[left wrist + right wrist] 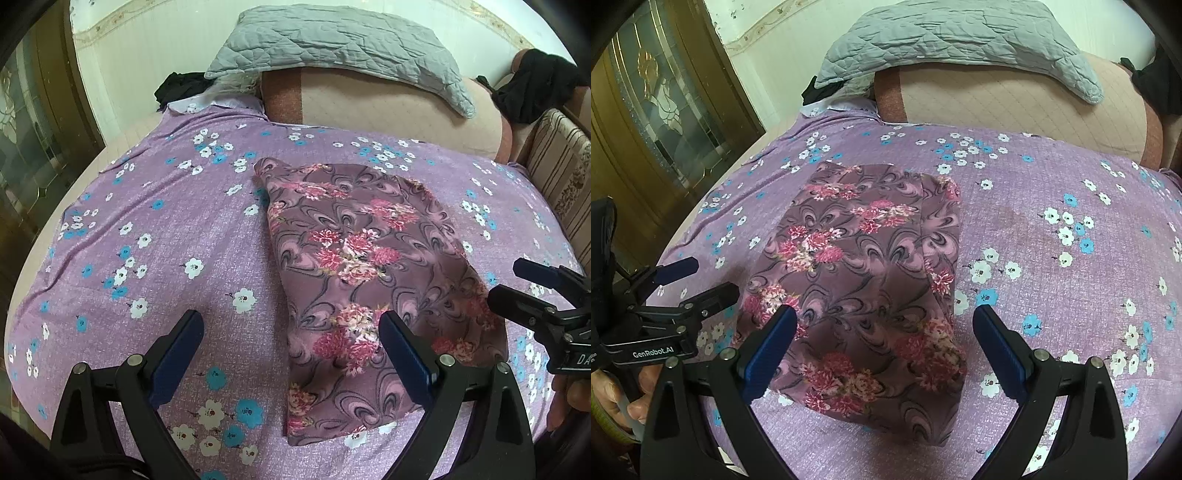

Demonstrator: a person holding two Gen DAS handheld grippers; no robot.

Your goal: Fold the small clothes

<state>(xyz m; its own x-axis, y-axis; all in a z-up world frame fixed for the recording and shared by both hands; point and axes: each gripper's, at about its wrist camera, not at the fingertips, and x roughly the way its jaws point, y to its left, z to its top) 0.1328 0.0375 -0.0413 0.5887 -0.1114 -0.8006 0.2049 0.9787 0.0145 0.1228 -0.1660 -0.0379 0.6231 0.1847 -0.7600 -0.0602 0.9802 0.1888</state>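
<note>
A mauve garment with pink flower print lies folded into a long rectangle on the purple flowered bedsheet. It also shows in the right wrist view. My left gripper is open and empty, just above the garment's near left edge. My right gripper is open and empty, over the garment's near end. The right gripper shows in the left wrist view at the garment's right side. The left gripper shows in the right wrist view at the garment's left side.
A grey quilted pillow lies on a pink bolster at the head of the bed. Dark clothes lie at the far right and far left. A wooden glass door stands left of the bed. A striped cushion borders the right.
</note>
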